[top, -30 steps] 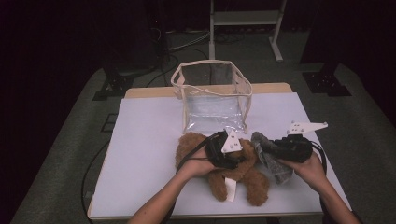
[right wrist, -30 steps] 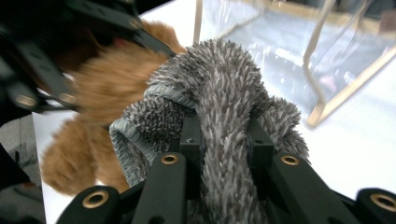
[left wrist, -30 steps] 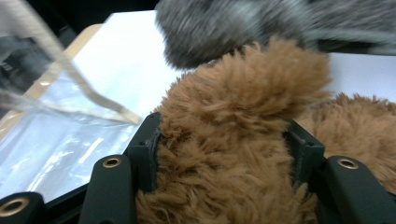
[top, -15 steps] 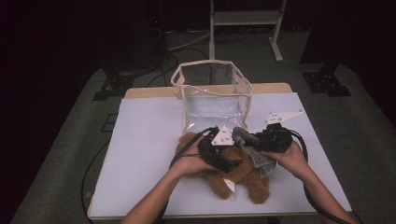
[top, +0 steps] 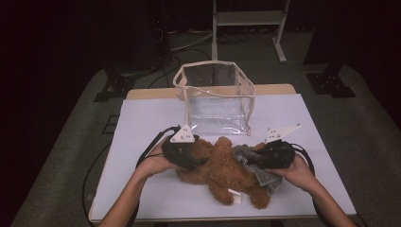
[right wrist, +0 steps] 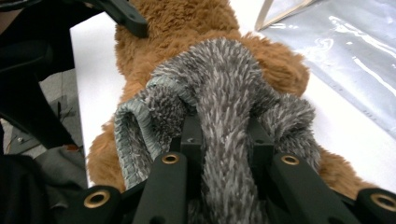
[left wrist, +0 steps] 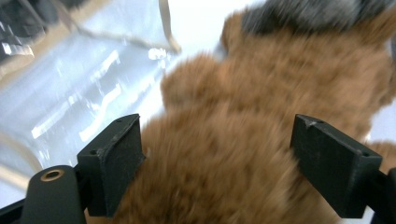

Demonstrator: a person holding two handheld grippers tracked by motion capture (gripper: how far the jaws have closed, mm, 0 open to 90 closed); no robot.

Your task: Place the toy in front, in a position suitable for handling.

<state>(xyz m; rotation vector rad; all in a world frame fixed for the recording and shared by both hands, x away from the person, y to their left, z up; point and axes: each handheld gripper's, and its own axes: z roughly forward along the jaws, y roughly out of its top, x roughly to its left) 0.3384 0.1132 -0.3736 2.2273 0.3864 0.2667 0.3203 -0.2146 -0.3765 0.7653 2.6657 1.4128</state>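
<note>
A brown teddy bear (top: 222,168) lies on the white table (top: 142,127) in front of a clear bag. My left gripper (top: 201,161) comes in from the left at the bear's head end. In the left gripper view its jaws (left wrist: 219,154) stand wide with the bear's fur (left wrist: 243,116) between them. They have just been closing a little, and the right pad is still clear of the fur. My right gripper (top: 250,158) is shut on a grey fuzzy cloth (top: 246,152). The right gripper view shows this cloth (right wrist: 224,70) bunched between the jaws (right wrist: 224,135) and draped on the bear (right wrist: 182,28).
The clear plastic bag (top: 215,99) with cream trim stands open just behind the bear, and appears in the left gripper view (left wrist: 70,84) and the right gripper view (right wrist: 345,42). A small white tag (top: 235,195) lies by the bear's legs. Dark floor and stands surround the table.
My left gripper has slid to the left along the bear and its jaws have opened wide. My right gripper has carried the grey cloth to the left, onto the bear.
</note>
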